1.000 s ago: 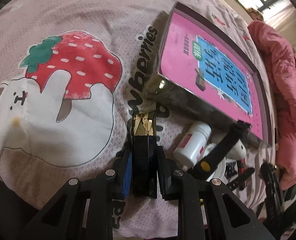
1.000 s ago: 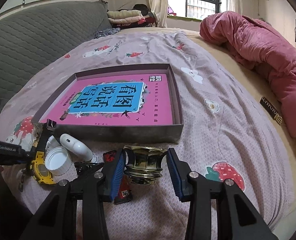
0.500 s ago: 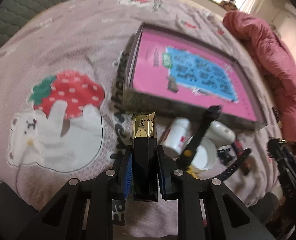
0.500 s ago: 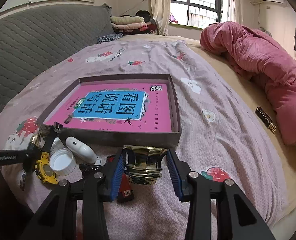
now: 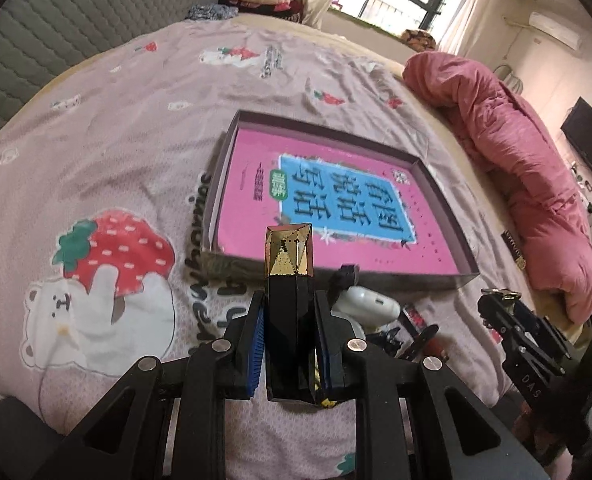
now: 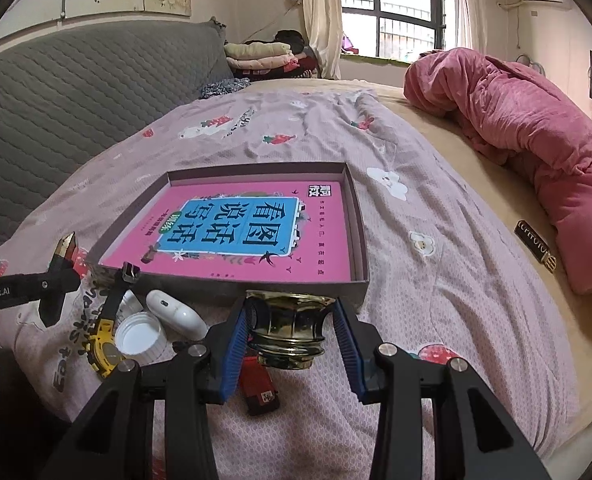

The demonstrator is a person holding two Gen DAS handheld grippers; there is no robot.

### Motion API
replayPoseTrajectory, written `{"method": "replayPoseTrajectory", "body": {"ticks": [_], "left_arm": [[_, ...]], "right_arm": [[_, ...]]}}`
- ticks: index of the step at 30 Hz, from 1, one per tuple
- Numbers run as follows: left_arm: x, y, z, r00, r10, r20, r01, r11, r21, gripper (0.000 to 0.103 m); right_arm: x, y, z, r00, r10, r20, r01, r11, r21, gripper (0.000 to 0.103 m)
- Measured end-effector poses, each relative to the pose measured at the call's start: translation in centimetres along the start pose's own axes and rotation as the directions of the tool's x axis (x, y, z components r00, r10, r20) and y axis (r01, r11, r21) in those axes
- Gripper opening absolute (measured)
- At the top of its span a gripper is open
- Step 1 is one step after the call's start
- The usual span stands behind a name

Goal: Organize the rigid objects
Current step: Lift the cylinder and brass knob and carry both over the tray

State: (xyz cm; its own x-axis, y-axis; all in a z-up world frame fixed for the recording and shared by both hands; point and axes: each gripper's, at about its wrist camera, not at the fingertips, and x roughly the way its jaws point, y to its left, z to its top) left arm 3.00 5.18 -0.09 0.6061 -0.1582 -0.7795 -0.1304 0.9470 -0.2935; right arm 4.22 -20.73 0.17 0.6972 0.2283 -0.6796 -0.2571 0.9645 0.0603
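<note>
My left gripper (image 5: 289,322) is shut on a black lipstick tube with a faceted gold cap (image 5: 289,276), held above the bedspread just before the near left corner of the shallow box (image 5: 220,160). A pink book (image 5: 327,216) lies in the box. My right gripper (image 6: 290,328) is shut on a gold metal jar (image 6: 290,326), held above the bed in front of the box's near wall (image 6: 296,286). The left gripper with the lipstick tube shows at the left of the right wrist view (image 6: 62,272).
On the bedspread before the box lie a white earbud case (image 6: 176,312), a white bottle cap (image 6: 140,338), a yellow watch (image 6: 106,344) and a red lighter (image 6: 258,384). A pink quilt (image 6: 535,128) is piled at right, with a black tag (image 6: 533,244) beside it.
My left gripper has lifted and tilted up with the lipstick tube, bringing the box more into view. My right gripper has risen slightly with the gold jar.
</note>
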Motion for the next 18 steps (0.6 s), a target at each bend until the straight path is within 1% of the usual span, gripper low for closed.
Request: {"method": "replayPoseTrajectory", "body": {"ticks": [10,18], "left_arm": [[-0.7,-1.4,1.7,0.998,0.006,0.06,-0.009,0.999,0.047,0.022],[-0.4,-1.9,2.1,0.999,-0.003,0.054,-0.001,0.998,0.063,0.022]], "right_arm": [[-0.4,0.4,2.1,0.999,0.013,0.039,-0.013,1.0,-0.004,0.043],[-0.5,0.4,3.4,0.998,0.005,0.056,-0.004,1.0,-0.009,0.043]]}}
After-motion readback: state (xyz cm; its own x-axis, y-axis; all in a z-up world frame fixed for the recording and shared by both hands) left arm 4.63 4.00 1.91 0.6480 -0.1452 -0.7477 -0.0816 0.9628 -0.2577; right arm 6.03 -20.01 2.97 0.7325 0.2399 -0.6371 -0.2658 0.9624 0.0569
